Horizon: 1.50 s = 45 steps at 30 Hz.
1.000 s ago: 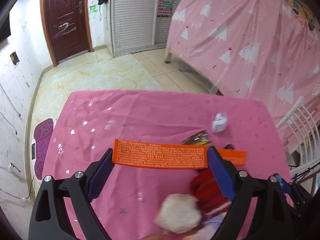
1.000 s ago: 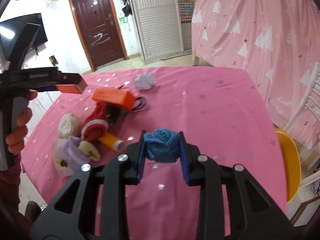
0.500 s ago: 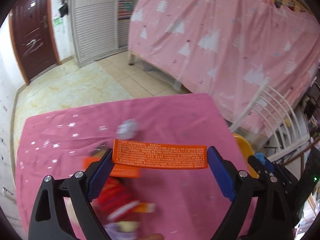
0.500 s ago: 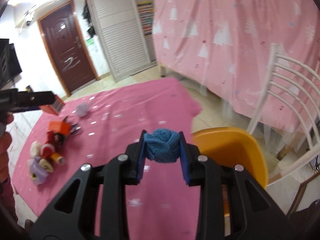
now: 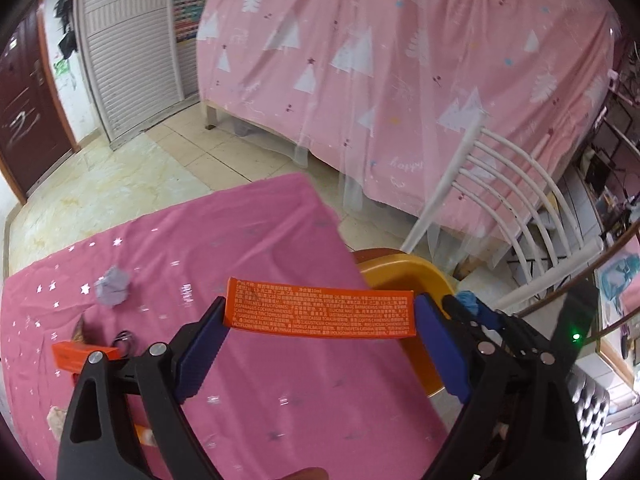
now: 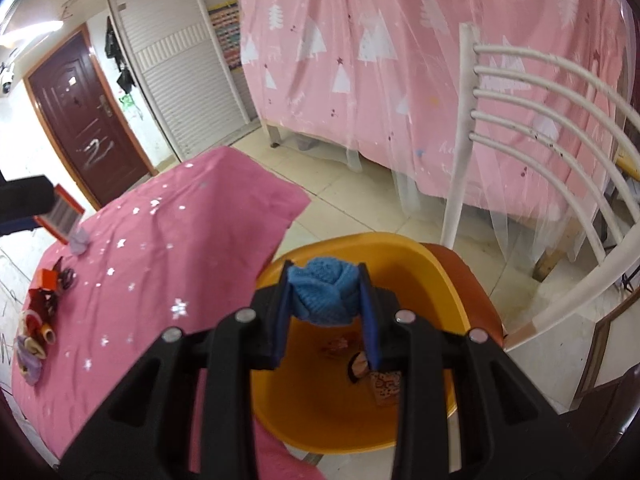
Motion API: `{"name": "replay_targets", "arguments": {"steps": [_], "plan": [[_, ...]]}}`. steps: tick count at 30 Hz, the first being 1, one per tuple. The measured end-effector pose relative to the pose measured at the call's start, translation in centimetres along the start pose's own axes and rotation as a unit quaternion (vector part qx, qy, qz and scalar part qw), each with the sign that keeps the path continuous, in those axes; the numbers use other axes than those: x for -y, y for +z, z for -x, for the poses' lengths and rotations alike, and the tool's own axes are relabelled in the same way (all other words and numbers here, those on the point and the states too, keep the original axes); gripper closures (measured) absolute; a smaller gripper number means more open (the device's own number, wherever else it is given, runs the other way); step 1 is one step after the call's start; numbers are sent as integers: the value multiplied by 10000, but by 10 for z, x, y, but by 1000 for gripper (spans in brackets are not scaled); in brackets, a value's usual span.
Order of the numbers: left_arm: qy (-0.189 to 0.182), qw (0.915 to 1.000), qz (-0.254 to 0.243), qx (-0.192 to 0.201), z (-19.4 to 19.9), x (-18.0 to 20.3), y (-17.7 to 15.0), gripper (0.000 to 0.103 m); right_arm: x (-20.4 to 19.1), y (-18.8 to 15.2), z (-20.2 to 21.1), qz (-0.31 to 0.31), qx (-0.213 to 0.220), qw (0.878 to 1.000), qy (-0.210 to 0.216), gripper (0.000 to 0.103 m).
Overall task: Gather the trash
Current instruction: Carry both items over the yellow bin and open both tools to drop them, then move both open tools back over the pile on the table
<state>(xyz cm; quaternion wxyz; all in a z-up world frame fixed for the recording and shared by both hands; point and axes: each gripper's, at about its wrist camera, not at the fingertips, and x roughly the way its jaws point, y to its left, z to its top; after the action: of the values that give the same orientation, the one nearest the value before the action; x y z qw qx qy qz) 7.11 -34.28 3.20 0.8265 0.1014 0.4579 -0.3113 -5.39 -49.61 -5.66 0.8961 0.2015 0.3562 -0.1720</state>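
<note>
Right gripper (image 6: 325, 300) grips blue knit ball (image 6: 324, 296) above yellow basin (image 6: 436, 264); left gripper (image 5: 320, 320) clamps orange box (image 5: 320, 314); paper wad (image 5: 112, 291) waits at ten o'clock.

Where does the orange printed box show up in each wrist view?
Left wrist: orange box centre frame, clamped lengthwise between the left tongs.
Right wrist: far left edge, its end poking from those tongs above the pink tablecloth.
Shared landmark: yellow basin.
</note>
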Motion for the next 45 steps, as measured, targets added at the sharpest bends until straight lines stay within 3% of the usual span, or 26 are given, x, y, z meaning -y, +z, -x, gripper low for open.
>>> {"name": "replay_targets", "arguments": {"steps": [11,15,21,35,45], "plan": [[-67,9989,-404,-249,-46,65,14,18,28,-9,-15,-303,-246,9992,26,73],[85,9982,-519,-302,-60,85,16,18,40,-11,-14,-448,-252,9986,106,50],[186,9975,-597,-326,-67,102,19,16,55,-10,-5,-636,-156,9977,147,49],[25,9963,-839,-189,-46,113,13,10,58,-8,5,-682,-56,9975,148,49],[42,9977,-672,-13,-9,64,9,10,18,-4,23,-250,103,9990,348,49]]}}
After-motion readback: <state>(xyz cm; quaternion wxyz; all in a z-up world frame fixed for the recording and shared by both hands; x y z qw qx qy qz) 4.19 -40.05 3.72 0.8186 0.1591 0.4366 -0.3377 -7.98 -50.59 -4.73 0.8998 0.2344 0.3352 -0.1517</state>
